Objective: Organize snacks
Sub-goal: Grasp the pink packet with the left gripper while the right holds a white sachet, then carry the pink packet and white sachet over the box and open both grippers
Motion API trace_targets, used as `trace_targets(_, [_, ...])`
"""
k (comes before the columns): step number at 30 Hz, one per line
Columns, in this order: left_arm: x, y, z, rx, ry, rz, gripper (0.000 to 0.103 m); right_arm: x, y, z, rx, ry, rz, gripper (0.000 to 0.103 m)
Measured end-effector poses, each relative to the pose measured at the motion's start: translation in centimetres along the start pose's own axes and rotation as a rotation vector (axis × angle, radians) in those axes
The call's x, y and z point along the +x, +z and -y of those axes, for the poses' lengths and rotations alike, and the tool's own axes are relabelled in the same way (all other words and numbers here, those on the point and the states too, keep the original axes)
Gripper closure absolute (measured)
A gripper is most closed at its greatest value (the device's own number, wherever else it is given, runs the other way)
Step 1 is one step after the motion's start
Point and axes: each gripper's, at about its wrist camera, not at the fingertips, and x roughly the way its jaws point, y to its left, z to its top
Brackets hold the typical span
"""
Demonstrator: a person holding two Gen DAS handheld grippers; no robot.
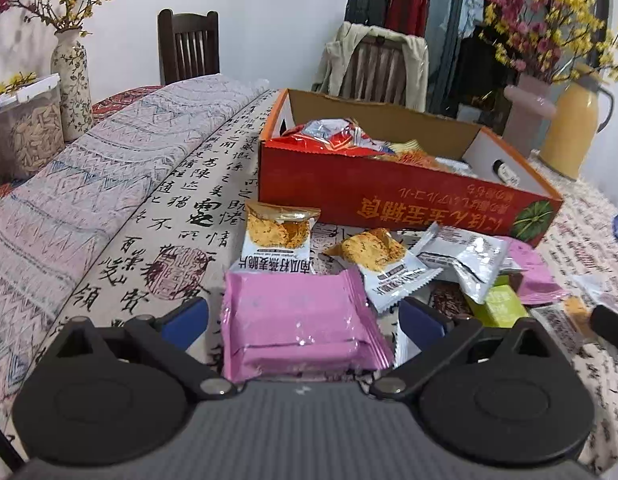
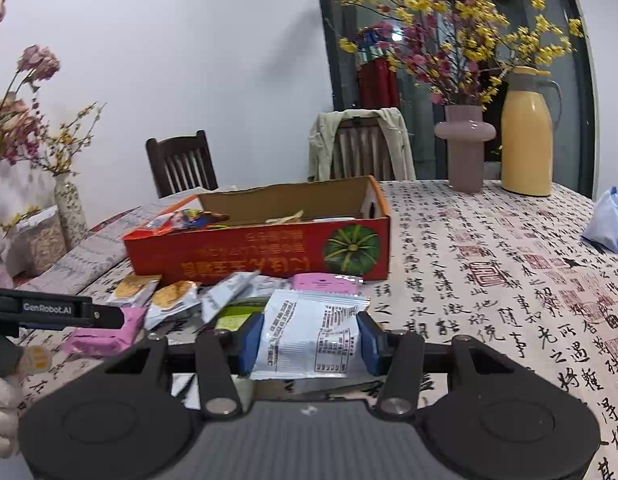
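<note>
Snacks lie in a loose heap on the calligraphy tablecloth, just in front of the long wall of the orange box, which already holds several packets; we judge the box to be their home, so the pile sits close for short carries. Our left gripper stands wide around the pink packet, its blue pads beside the packet's 2 short edges. We cannot tell whether they touch it, so we read this as lining up for a grasp rather than a hold. Our right gripper has its pads pressed against both sides of a white packet, printed back facing up, held flat and seemingly just clear of the heap. Crosswise grips suit these soft wrappers, which would buckle if pinched at a corner. 2 oat-crisp packets and a green packet wait between pile and box.
</note>
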Motion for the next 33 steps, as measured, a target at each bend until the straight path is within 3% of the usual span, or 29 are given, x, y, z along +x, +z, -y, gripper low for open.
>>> trace_targets(6, [2.1,0.3,1.2,0.052,0.107,-0.041,0.0,0.5,-0.1,1.3,0.024,-0.011,0.0,0.054])
trace_targets(16, [3.1,0.0,0.5,0.026,0.091,-0.096,0.001,1.0,-0.5,2.3,0.051,-0.01,-0.007,0.054])
trace_targets(20, [2.5,-0.1,0.5,0.031,0.075,-0.079,0.017,0.9,-0.6,2.3,0.054,-0.012,-0.007,0.054])
trace_targets(22, [2.1,0.0,0.4,0.027,0.059,-0.07,0.03,0.8,-0.7,2.3,0.054,-0.014,-0.006,0.054])
trace_targets(25, [1.4,-0.1,0.1,0.016,0.043,-0.049,0.035,0.7,-0.7,2.2,0.053,-0.014,-0.005,0.054])
trace_targets(33, [-0.8,0.3,-0.1,0.014,0.012,0.021,0.035,0.4,-0.5,2.0,0.048,-0.011,0.004,0.054])
